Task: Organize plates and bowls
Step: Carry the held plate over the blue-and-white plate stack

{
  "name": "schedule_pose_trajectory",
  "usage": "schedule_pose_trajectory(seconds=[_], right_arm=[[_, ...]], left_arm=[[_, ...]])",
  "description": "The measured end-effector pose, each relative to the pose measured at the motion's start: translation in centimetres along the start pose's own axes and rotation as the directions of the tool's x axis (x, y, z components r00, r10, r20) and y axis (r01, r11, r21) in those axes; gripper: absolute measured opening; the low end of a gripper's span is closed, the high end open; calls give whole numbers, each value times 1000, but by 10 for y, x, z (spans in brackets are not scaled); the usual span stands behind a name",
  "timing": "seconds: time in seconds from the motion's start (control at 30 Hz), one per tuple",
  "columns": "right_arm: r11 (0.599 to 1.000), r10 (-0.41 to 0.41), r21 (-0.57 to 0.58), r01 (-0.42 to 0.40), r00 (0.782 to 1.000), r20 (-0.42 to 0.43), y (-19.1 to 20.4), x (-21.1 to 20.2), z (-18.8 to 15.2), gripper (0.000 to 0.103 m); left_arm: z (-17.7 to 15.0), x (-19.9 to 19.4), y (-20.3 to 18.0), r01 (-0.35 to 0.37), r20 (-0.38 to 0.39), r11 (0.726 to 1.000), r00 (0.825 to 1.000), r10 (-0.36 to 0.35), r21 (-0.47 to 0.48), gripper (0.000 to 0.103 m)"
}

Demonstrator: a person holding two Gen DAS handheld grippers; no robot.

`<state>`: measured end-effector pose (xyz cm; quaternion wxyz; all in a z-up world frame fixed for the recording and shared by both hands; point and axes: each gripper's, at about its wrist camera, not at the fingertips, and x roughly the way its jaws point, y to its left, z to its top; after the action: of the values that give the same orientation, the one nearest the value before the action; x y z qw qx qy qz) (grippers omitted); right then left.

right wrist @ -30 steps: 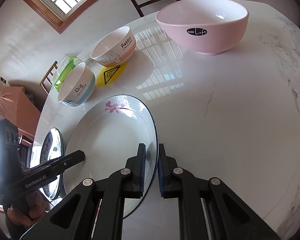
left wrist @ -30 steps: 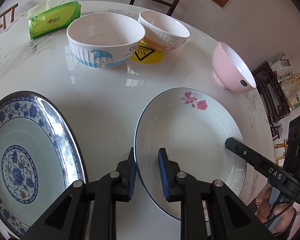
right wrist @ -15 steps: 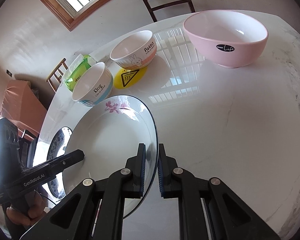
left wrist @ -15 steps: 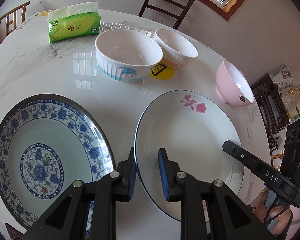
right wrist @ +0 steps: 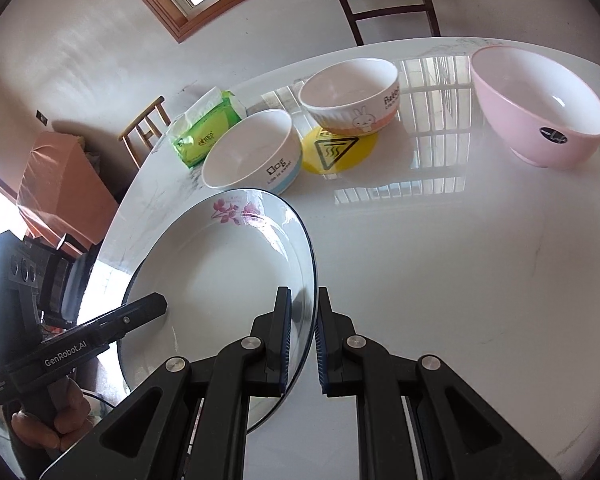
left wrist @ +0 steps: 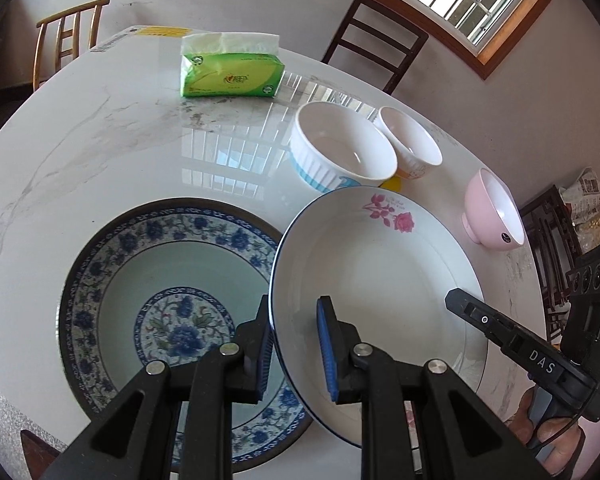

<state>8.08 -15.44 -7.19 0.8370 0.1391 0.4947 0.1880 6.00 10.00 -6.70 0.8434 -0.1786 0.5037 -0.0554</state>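
Plates first: the white round plate with the pink rose print and thin blue rim (left wrist: 380,276) is held up off the white marble table (left wrist: 120,152) by both grippers, tilted, with its left edge hanging over the blue-and-white floral porcelain plate (left wrist: 140,280), which lies flat near the table's near-left edge. Left gripper (left wrist: 296,344) has its blue-padded fingers on either side of the rose plate's near-left rim, fairly narrow, though I can't say for sure the inner pad actually touches. Right gripper (right wrist: 303,336) is pinched narrow on the same plate's right rim, one finger over and one under. Behind the rose plate, toward the far side of the table, stands the white ribbed bowl with a light blue band (left wrist: 342,148), just beside the smaller white bowl with a rabbit print and orange band (left wrist: 410,144), so both are right behind the lifted plate's far edge. Pale pink bowl (left wrist: 496,216) sits apart near the right edge, and a green pack of tissues (left wrist: 232,70) is near the far-left edge. The right wrist view shows the round yellow hot-surface mat (right wrist: 338,146) under the rabbit bowl, mostly hidden in the left view, while the floral plate shows clearly only in the left one.
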Motion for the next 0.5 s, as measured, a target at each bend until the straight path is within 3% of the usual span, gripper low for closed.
schedule_pose_trajectory(seconds=[0.5], right_arm=[[992, 64, -106, -73, 994, -89, 78, 48, -8, 12]], left_arm=[[-9, -28, 80, -82, 23, 989, 996, 86, -125, 21]])
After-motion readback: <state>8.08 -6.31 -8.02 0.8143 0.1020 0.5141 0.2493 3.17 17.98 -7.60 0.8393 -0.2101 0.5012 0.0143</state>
